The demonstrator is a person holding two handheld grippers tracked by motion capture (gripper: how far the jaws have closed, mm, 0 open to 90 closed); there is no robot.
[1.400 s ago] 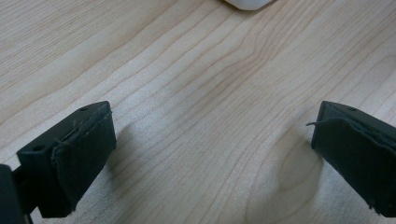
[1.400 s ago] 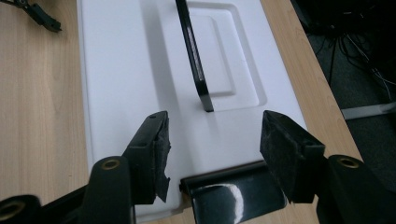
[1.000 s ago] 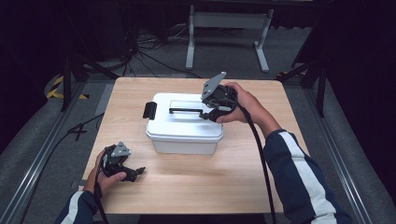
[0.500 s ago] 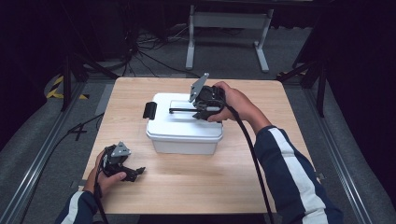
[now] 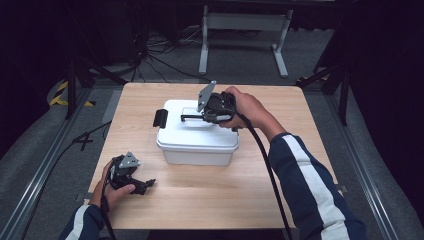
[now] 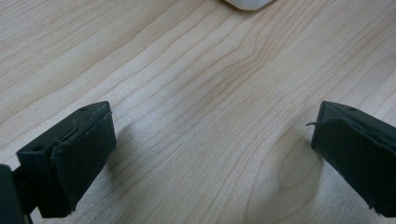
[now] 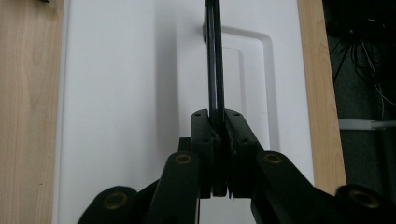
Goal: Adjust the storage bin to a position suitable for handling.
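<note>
A white lidded box (image 5: 197, 145) stands mid-table, with a thin black handle (image 5: 191, 118) raised over its lid and a black latch (image 5: 160, 118) on its left end. My right gripper (image 5: 205, 118) reaches in from the right. Its jaws have just been closing and now stand shut on the handle (image 7: 215, 56), whose bar runs between the pads above the white lid (image 7: 126, 93) of the right gripper (image 7: 217, 122). My left gripper (image 5: 146, 185) rests on the wood at the front left, open. Between the left gripper's (image 6: 210, 154) pads there is bare table.
The wooden table (image 5: 210, 195) has free room in front of the box and to its right. A corner of the box (image 6: 247, 3) shows at the top of the left gripper view. Beyond the table's far edge are cables and a grey stand (image 5: 245, 22) on the floor.
My right gripper moved left over the lid to the handle and closed on it. The left gripper stayed where it was.
</note>
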